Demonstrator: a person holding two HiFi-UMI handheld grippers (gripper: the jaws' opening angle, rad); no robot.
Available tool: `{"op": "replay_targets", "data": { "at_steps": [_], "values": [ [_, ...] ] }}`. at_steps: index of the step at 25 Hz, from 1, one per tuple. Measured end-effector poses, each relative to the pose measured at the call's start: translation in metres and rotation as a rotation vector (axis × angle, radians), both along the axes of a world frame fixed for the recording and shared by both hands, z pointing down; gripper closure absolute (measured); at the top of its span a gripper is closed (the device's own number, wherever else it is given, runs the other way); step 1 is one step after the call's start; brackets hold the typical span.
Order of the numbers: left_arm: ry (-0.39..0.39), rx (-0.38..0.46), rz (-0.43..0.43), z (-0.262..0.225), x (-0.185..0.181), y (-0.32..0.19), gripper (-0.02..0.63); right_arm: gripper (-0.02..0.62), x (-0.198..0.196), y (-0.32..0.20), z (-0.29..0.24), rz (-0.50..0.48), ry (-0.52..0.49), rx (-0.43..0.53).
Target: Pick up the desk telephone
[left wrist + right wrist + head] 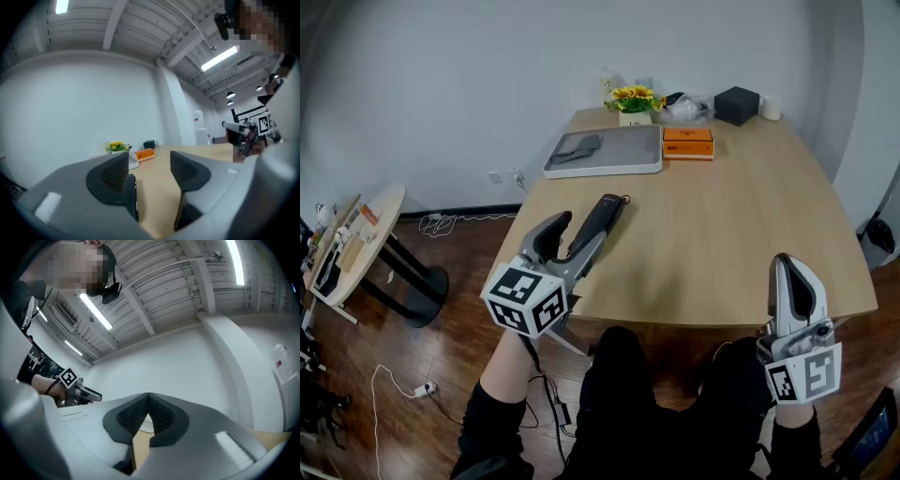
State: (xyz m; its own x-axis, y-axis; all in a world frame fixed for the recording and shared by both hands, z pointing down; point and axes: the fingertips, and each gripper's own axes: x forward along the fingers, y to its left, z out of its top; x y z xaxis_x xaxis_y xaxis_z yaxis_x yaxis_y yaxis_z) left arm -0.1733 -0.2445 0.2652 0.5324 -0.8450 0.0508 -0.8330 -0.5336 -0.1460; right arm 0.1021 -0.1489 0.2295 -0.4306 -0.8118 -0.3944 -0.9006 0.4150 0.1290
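Note:
No desk telephone is recognisable in any view. My left gripper (583,221) hovers over the front left part of the wooden table (712,216), and its jaws stand open with nothing between them (150,169). My right gripper (787,264) is held just off the table's front right edge, pointing away from me. Its jaws are shut, the pads meeting at their tips (148,398) with nothing held. Each gripper shows small in the other's view: the right gripper (243,133) and the left gripper (78,389).
At the table's far end lie a white tray (609,167) with a grey cloth (577,148), an orange box (688,142), a pot of yellow flowers (634,101), a clear bag (688,109) and a black box (737,104). A small round table (358,246) stands at the left.

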Motion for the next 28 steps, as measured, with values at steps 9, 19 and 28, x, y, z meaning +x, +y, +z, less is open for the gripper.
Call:
{"op": "replay_targets", "data": {
  "at_steps": [9,19,28],
  "values": [
    [-0.368,-0.486,0.022,0.095,0.003,-0.075,0.247,0.595,0.005,0.000,0.000,-0.007,0.008,-0.021],
    [-0.608,-0.786,0.016,0.147,-0.015,-0.097,0.279,0.595,0.007,-0.004,0.004,-0.028,-0.019,-0.030],
    [-0.670,-0.885,0.023,0.156,-0.021,-0.097,0.275,0.595,0.008,-0.002,0.002,-0.030,-0.022,-0.019]
  ]
}}
